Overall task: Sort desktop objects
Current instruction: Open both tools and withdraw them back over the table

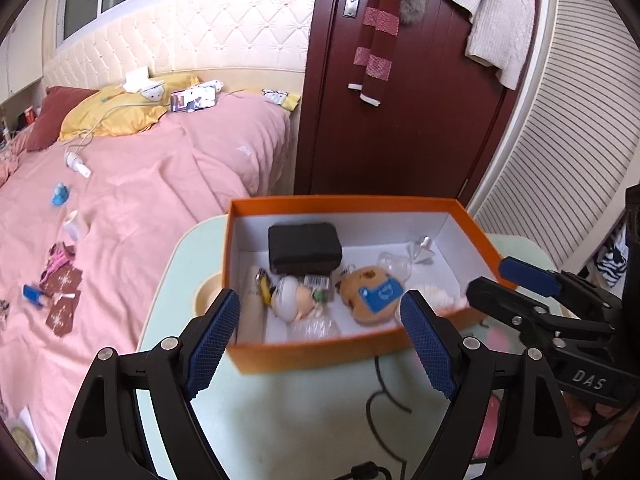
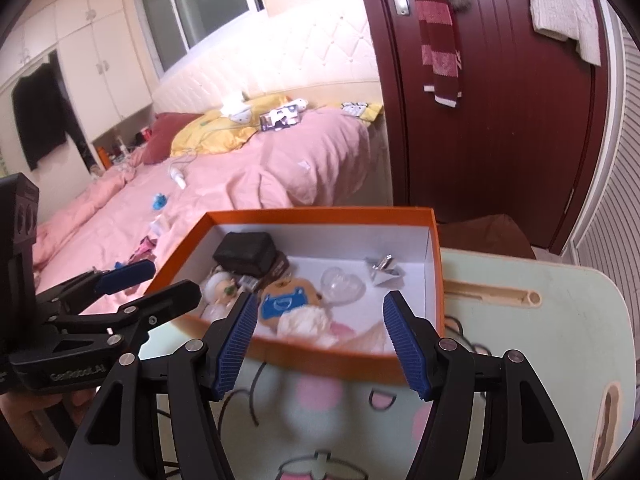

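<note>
The left hand-held gripper (image 1: 320,334) is hovering at the bottom of its frame with its blue pads spread wide and nothing between them. The right hand-held gripper (image 2: 320,338) is likewise standing apart and empty. Both are pointing at the orange cardboard box with a white inside (image 1: 476,236), sitting on the pale green tabletop (image 1: 304,412) mid-frame. Inside it are lying a black rectangular case (image 1: 304,246), a brown cookie-shaped plush (image 1: 370,294) and a clear plastic heart (image 2: 344,282).

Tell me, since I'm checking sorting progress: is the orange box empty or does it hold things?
It holds things. The orange box contains a black case, a cookie-shaped plush and a clear heart, among other small items.
</note>
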Demonstrator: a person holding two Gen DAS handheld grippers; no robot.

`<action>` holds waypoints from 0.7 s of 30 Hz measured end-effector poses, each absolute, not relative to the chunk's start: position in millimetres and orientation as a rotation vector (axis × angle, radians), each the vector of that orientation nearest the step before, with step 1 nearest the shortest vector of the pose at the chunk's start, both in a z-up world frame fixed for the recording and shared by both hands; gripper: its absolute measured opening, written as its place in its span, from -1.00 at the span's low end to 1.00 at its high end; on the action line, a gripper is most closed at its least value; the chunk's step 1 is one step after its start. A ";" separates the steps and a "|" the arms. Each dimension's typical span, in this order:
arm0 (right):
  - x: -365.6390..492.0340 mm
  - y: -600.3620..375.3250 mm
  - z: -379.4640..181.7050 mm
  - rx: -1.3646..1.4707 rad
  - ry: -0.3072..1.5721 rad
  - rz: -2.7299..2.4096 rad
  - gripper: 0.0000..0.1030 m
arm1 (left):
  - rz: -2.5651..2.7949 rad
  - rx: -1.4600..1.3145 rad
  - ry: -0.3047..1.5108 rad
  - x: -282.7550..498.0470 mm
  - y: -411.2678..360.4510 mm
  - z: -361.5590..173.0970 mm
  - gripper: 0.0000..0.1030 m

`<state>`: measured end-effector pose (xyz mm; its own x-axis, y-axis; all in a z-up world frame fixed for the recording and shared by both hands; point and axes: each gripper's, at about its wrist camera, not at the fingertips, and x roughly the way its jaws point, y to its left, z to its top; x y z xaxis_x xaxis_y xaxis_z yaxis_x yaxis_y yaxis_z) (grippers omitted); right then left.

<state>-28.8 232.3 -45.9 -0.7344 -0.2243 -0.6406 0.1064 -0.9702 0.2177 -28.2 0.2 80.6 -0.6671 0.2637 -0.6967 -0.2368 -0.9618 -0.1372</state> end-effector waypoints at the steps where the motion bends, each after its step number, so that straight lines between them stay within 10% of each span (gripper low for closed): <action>1: -22.5 231.7 -46.8 1.056 -0.252 -2.756 0.27 | 2.638 -1.120 -0.042 -23.2 -0.1 78.6 0.61; 15: 1.5 231.0 -98.0 1.358 -0.240 -2.746 0.27 | 2.616 -1.381 -0.020 -19.1 8.1 14.4 0.66; 18: -2.2 235.0 -106.3 1.414 -0.240 -2.762 0.43 | 2.654 -1.404 0.096 -21.3 14.8 7.5 1.00; 21: -6.2 232.1 -114.7 1.463 -0.167 -2.780 1.00 | 2.633 -1.417 0.106 -23.6 16.6 3.5 0.99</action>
